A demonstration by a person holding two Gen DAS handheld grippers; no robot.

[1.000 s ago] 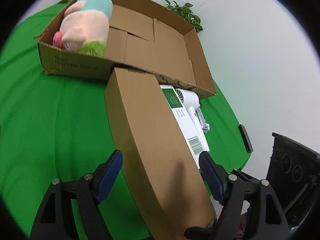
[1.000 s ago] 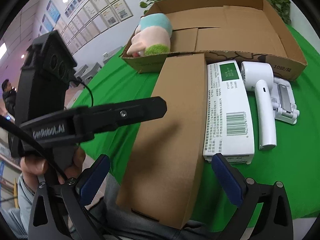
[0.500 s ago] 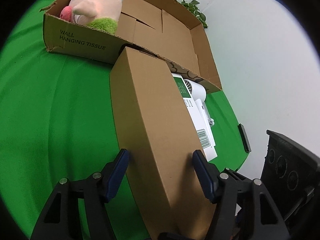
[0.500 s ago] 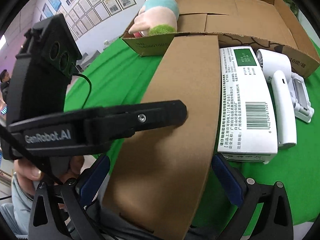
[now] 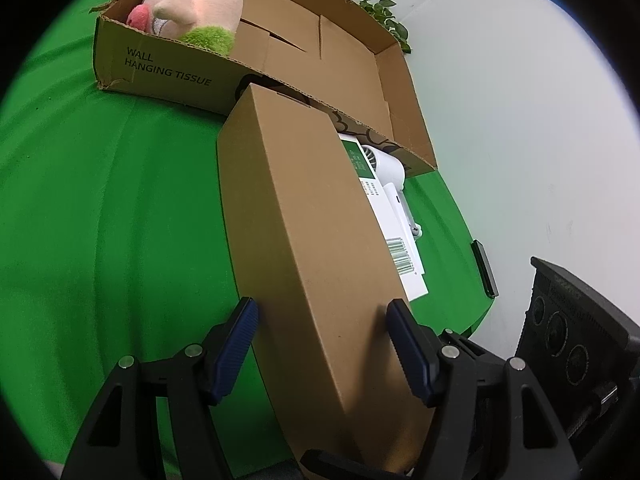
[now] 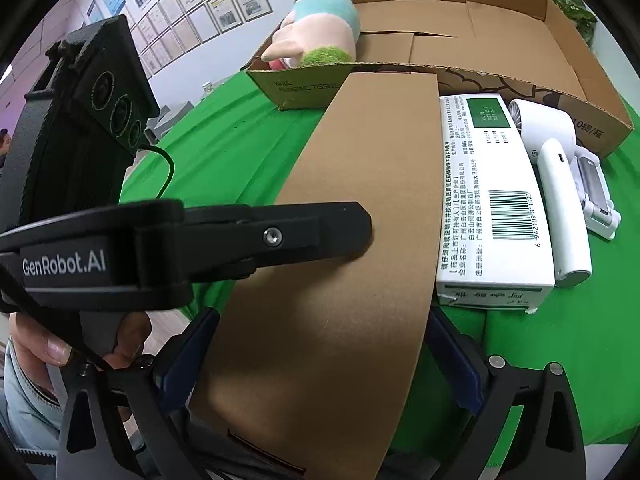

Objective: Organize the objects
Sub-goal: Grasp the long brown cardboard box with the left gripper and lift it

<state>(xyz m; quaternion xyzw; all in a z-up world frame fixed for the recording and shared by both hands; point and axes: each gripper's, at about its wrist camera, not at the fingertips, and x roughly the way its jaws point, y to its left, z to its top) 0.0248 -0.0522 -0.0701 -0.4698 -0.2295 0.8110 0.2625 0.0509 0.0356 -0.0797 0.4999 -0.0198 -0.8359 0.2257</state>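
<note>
The long brown carton (image 5: 308,240) lies on the green cloth (image 5: 100,220), its far end at 12 o'clock touching the open tray box (image 5: 168,76). It is straddled by both the left gripper (image 5: 320,344) and the right gripper (image 6: 320,360), with the jaws spread and contact not discernible (near end overhanging). An uneven squeeze could yaw it against the white packet (image 6: 492,200) at 3 o'clock.

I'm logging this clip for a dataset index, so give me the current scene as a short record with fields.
surface: green cloth
tray: open cardboard tray, plush toy in its corner
target: long brown box, far end against the tray
beside it: white carton, then white handheld fan
left hand-held gripper: fingers straddle the box's near end, gap on the left side
right hand-held gripper: fingers either side of the same box; contact unclear
</note>
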